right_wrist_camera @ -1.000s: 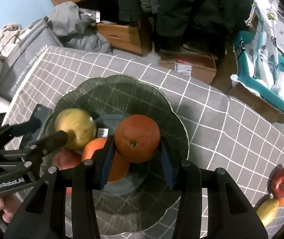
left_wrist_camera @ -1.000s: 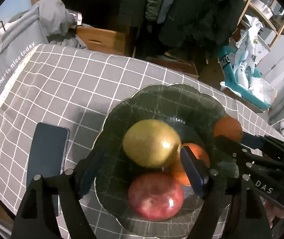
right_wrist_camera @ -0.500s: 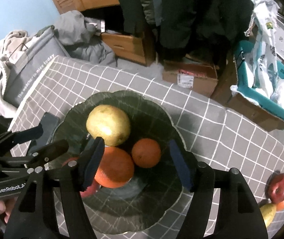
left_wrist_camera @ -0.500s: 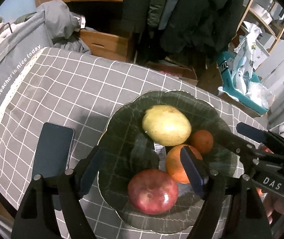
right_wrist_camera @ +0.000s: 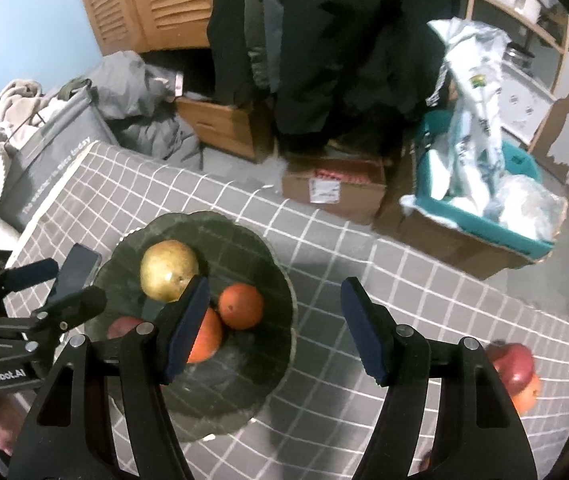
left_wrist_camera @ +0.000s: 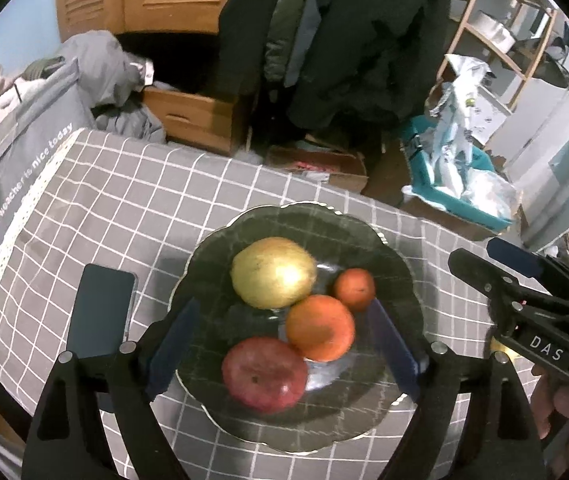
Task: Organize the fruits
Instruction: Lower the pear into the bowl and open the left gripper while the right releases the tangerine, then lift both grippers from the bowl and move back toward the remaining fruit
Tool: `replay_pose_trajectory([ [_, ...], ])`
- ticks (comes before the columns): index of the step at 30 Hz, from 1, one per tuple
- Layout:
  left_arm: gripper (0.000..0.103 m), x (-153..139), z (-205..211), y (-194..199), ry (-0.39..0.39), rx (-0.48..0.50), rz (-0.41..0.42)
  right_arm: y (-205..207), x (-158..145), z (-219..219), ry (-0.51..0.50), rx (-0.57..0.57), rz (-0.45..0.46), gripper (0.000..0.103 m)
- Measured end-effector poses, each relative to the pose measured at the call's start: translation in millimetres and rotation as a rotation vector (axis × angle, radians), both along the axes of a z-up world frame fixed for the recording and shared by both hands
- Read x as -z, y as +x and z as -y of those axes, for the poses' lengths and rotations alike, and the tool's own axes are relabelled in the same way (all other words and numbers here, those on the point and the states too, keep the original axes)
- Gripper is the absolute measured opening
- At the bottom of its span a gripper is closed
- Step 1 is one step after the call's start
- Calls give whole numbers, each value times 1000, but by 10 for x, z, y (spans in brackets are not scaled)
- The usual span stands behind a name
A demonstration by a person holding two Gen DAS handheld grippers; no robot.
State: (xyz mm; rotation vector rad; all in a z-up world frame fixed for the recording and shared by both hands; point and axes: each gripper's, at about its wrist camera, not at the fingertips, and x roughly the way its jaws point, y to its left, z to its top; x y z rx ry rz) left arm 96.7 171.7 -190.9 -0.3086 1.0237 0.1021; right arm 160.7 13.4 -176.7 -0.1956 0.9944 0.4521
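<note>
A dark scalloped plate (left_wrist_camera: 400, 264) (right_wrist_camera: 268, 364) on the grey checked tablecloth holds a yellow pear (left_wrist_camera: 273, 273) (right_wrist_camera: 169, 276), a small orange (left_wrist_camera: 354, 289) (right_wrist_camera: 241, 306), a larger orange (left_wrist_camera: 320, 328) (right_wrist_camera: 206, 339) and a red apple (left_wrist_camera: 264, 374). My left gripper (left_wrist_camera: 284, 344) is open above the plate's near side, empty. My right gripper (right_wrist_camera: 274, 330) is open and empty, raised above the plate's right edge; it also shows in the left wrist view (left_wrist_camera: 524, 292). A red apple (right_wrist_camera: 512, 366) and an orange fruit (right_wrist_camera: 526, 396) lie on the cloth at far right.
A dark phone (left_wrist_camera: 100, 316) lies on the cloth left of the plate. Beyond the table's far edge are a grey bag (left_wrist_camera: 24, 160), cardboard boxes (right_wrist_camera: 332, 186) and a teal bin with plastic bags (right_wrist_camera: 484, 200).
My right gripper has opened and let the small orange go onto the plate, then drawn back up and to the right. My left gripper has also pulled back from the plate.
</note>
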Motion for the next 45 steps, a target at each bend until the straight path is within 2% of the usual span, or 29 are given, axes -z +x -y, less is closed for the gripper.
replay_pose_trajectory([
  [6,93,-183,199,-62,14,37,36,-104,-207,241,-10,29,48,69],
  [19,97,-600,590,-271,60,100,134,-409,-654,816,8,93,144,69],
  [27,102,-848,823,-416,97,131,204,-629,-910,1119,21,116,211,74],
  [45,102,-1005,1505,-391,102,251,230,-921,-1041,1976,21,237,250,76],
])
